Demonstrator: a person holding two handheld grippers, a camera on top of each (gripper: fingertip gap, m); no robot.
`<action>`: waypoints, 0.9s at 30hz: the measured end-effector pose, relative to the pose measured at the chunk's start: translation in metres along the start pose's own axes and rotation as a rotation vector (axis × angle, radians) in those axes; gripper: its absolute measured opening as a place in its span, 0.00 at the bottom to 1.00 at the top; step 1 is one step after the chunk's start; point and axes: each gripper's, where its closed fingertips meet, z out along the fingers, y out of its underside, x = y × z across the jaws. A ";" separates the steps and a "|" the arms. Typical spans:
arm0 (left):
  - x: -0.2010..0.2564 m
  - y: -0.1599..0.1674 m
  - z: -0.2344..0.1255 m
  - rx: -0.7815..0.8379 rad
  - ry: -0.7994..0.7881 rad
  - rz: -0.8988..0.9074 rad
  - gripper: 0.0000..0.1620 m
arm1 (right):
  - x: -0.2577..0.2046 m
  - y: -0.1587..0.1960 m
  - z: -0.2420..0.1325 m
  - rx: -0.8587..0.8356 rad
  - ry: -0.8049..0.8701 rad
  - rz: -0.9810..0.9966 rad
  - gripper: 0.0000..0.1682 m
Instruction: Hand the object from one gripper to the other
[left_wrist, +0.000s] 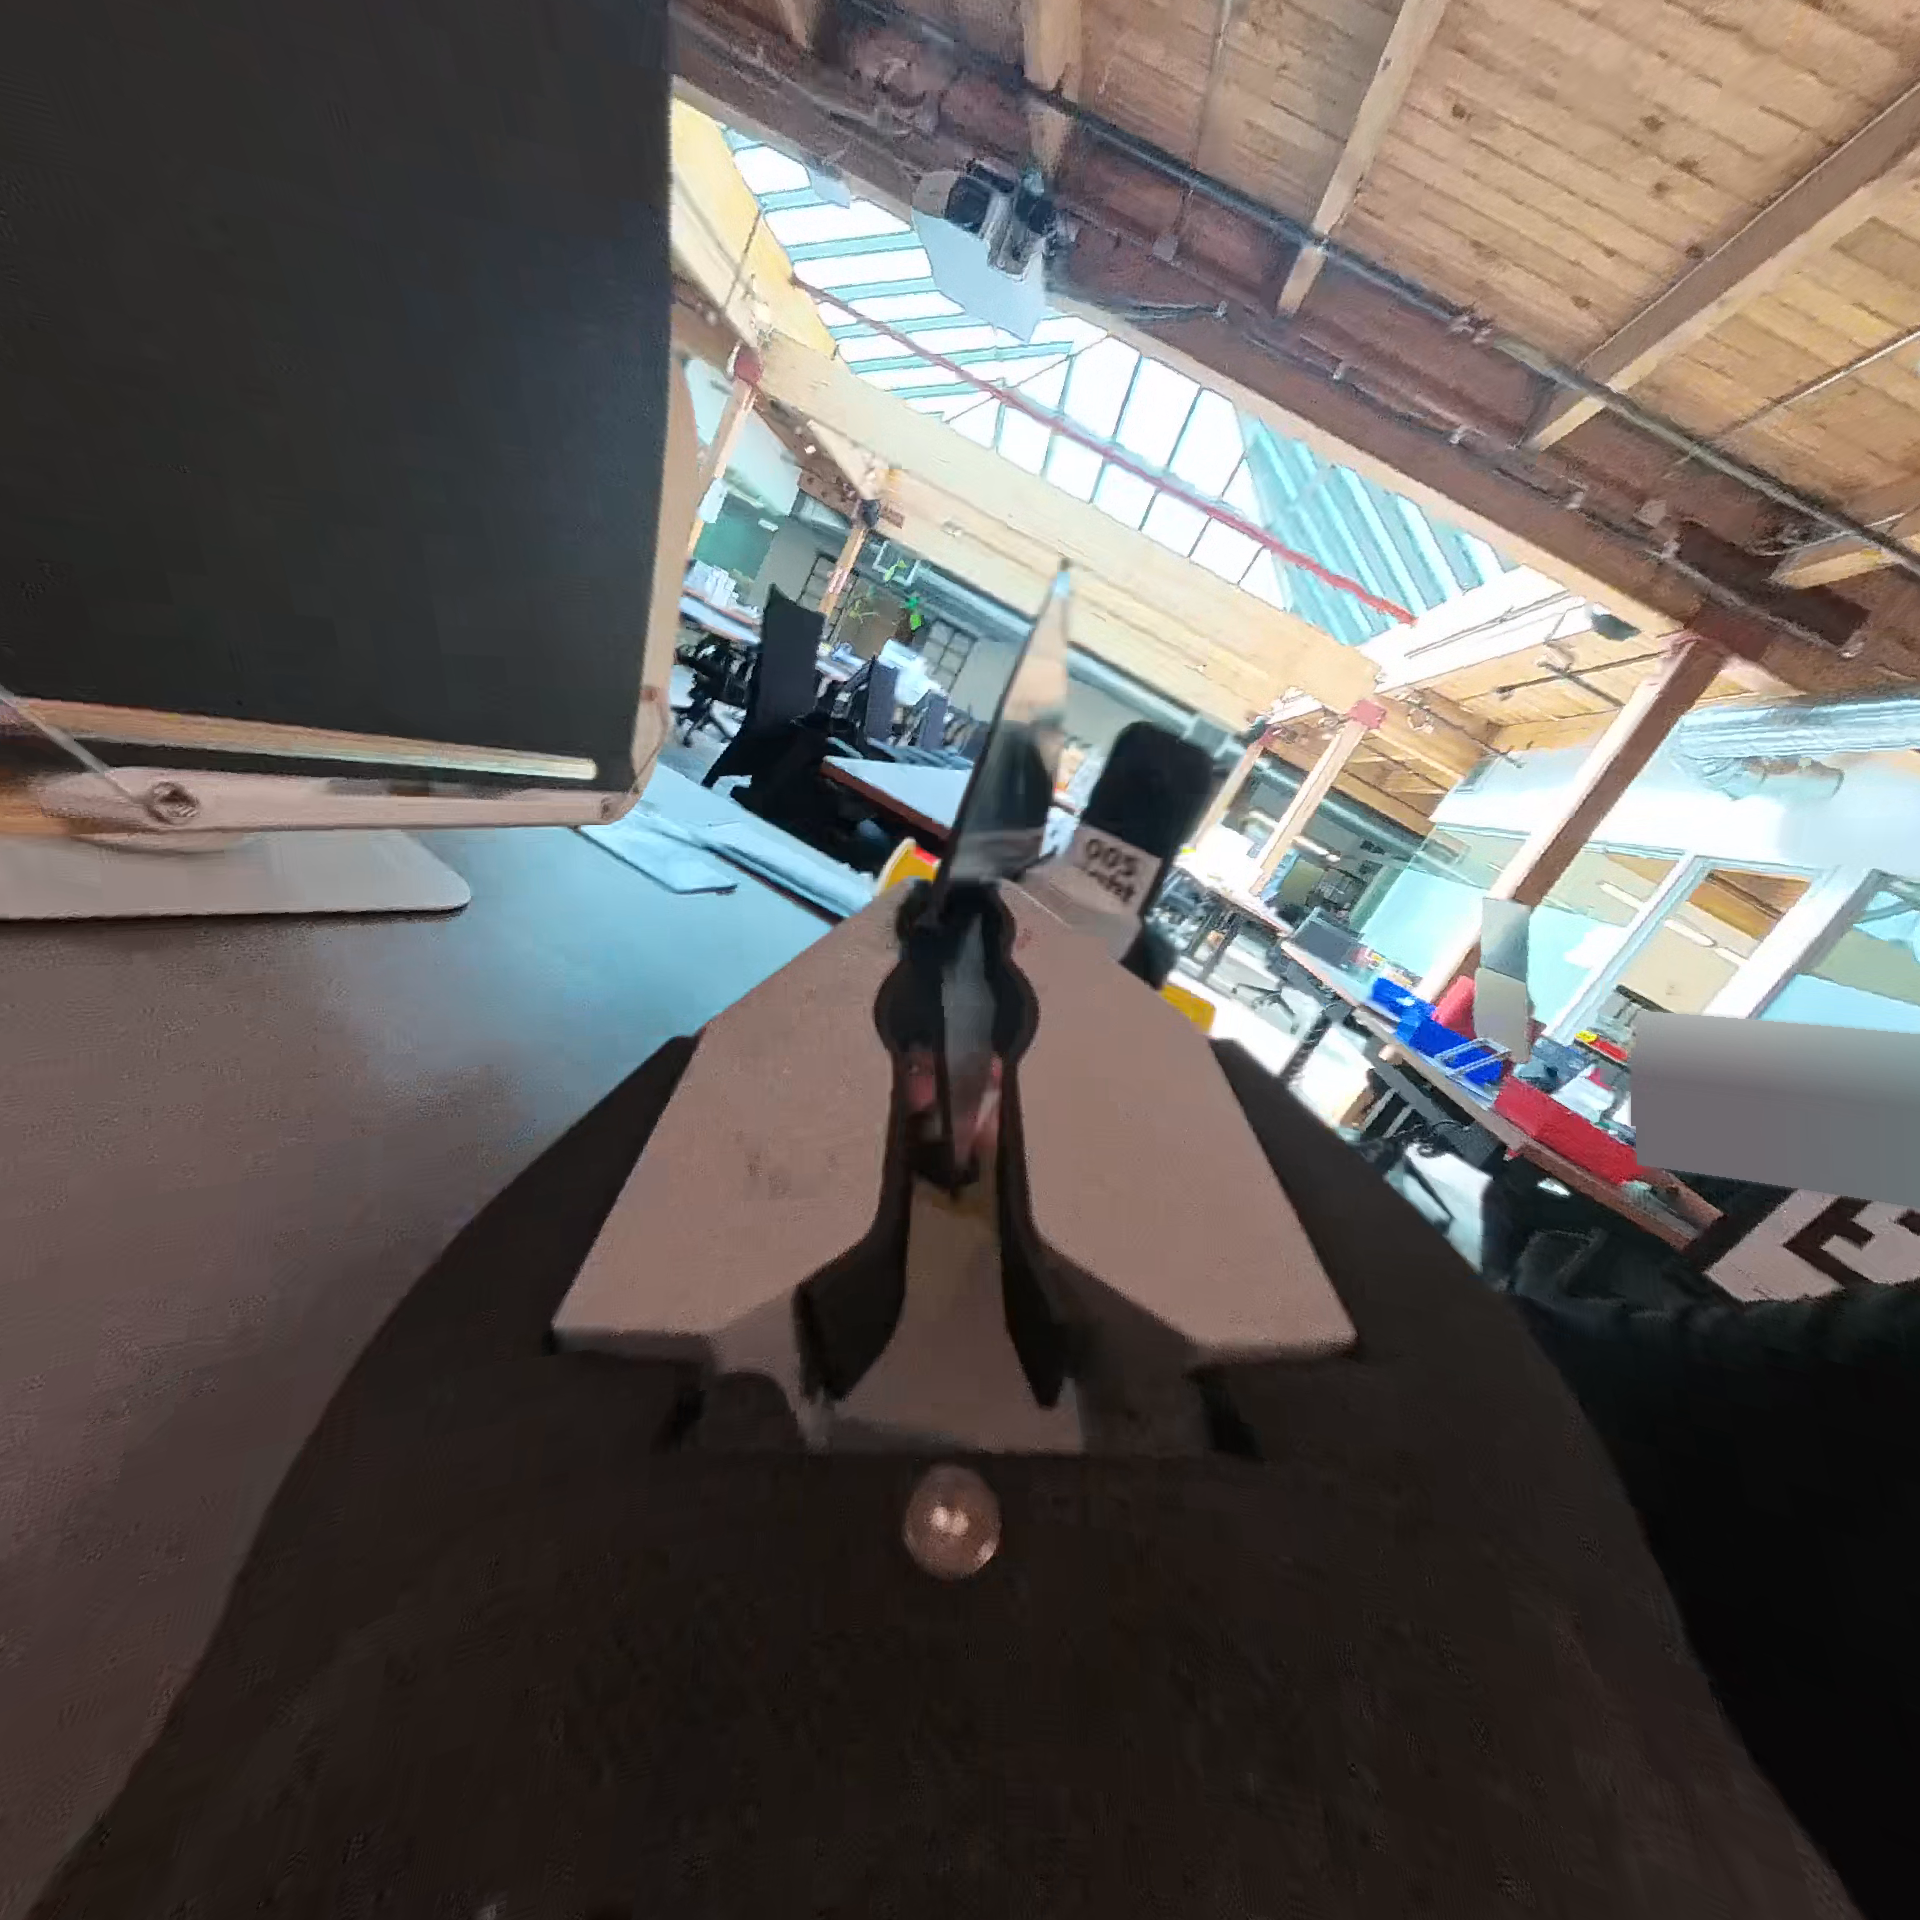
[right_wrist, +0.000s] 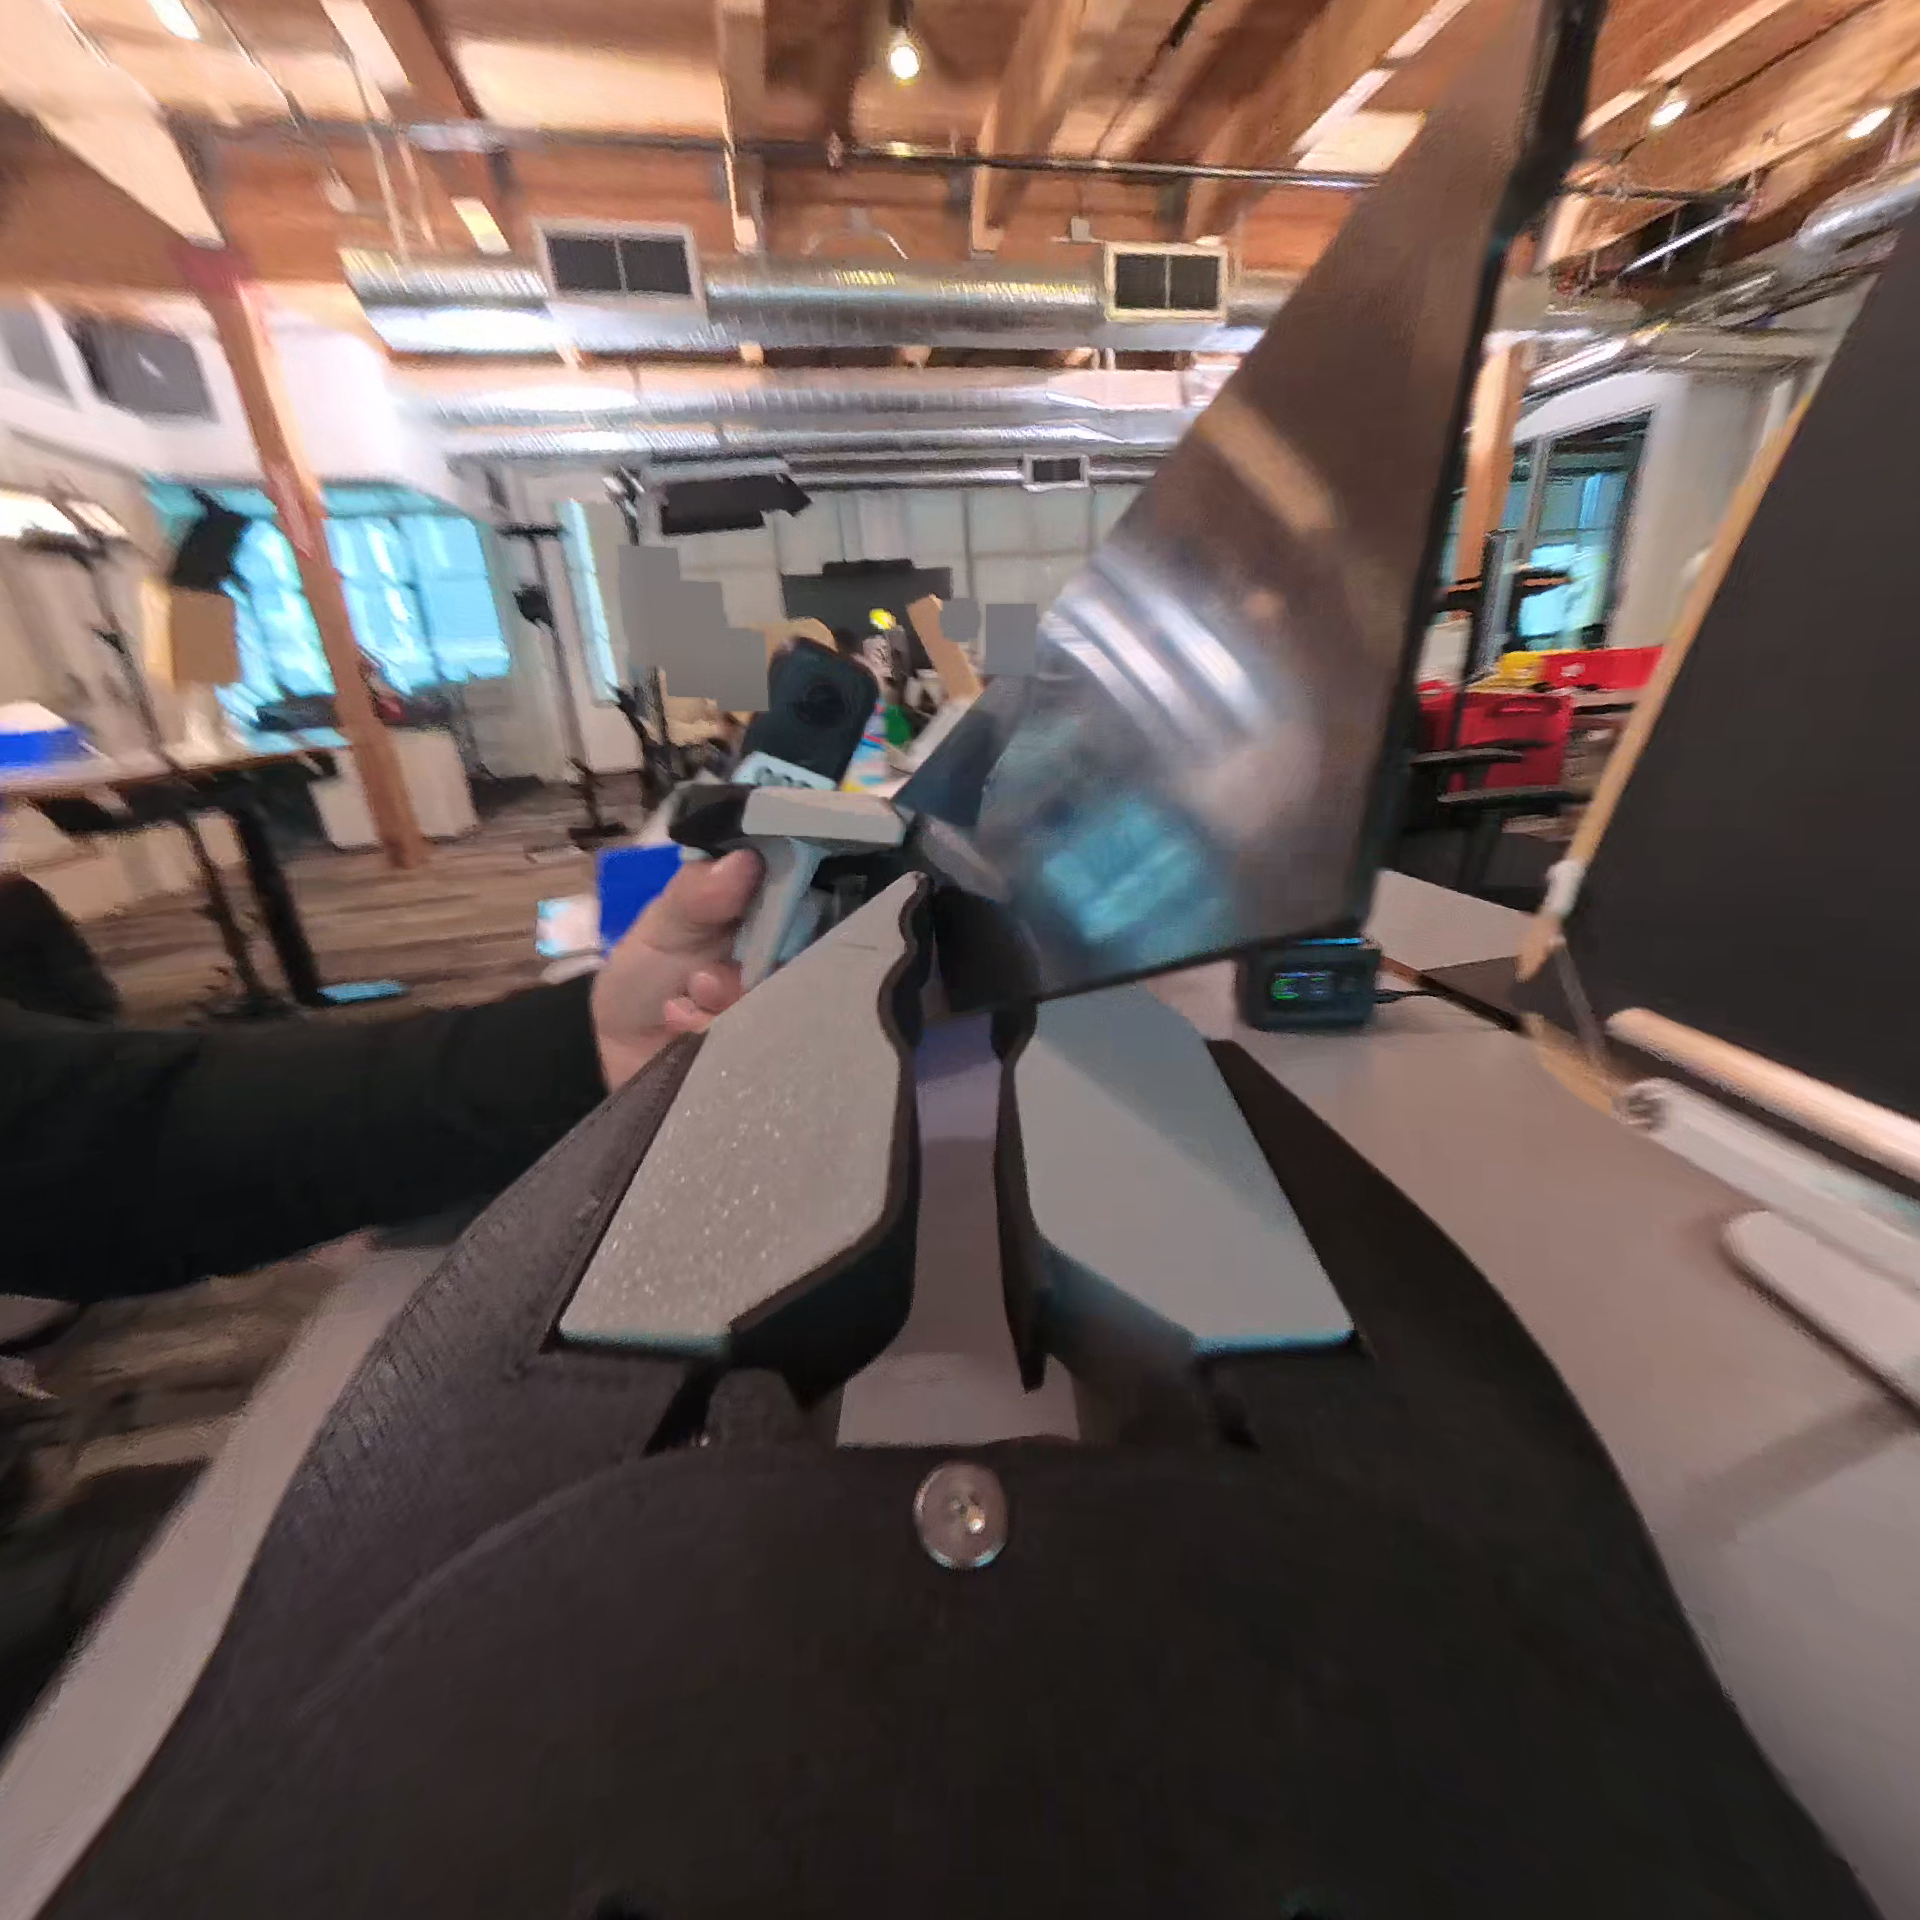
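Observation:
The object is a thin, dark, glossy flat plate (left_wrist: 1013, 748). In the left wrist view it stands edge-on, and my left gripper (left_wrist: 961, 925) is shut on its lower part. In the right wrist view the plate (right_wrist: 1278, 644) shows its broad reflective face, tilted up to the right. Its lower left corner sits between the fingers of my right gripper (right_wrist: 966, 956), which look closed on it. The left gripper (right_wrist: 914, 831) clamps the plate's left edge just beyond, held by a hand (right_wrist: 675, 956) in a dark sleeve. The right gripper's black body (left_wrist: 1153, 790) shows behind the plate.
A dark monitor (left_wrist: 312, 364) on a flat white foot (left_wrist: 208, 873) stands on the table (left_wrist: 312, 1143) to the left. The right wrist view shows the monitor (right_wrist: 1787, 727) at the right and a small black device with a lit display (right_wrist: 1311, 982) on the table (right_wrist: 1455, 1143). My left and right fingertips are right by each other. The monitor (right_wrist: 1787, 727) is about equally far from each gripper, around 25 cm.

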 end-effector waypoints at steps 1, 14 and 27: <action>-0.010 0.004 -0.002 -0.024 -0.059 0.012 0.09 | 0.001 -0.001 0.000 -0.014 0.033 -0.074 0.01; -0.015 0.029 0.005 -0.215 0.006 -0.244 0.41 | 0.048 0.043 -0.008 -0.677 0.510 -1.606 0.00; -0.013 0.053 0.010 -0.354 0.013 -0.116 0.08 | 0.039 0.055 0.002 -0.625 0.482 -1.492 0.04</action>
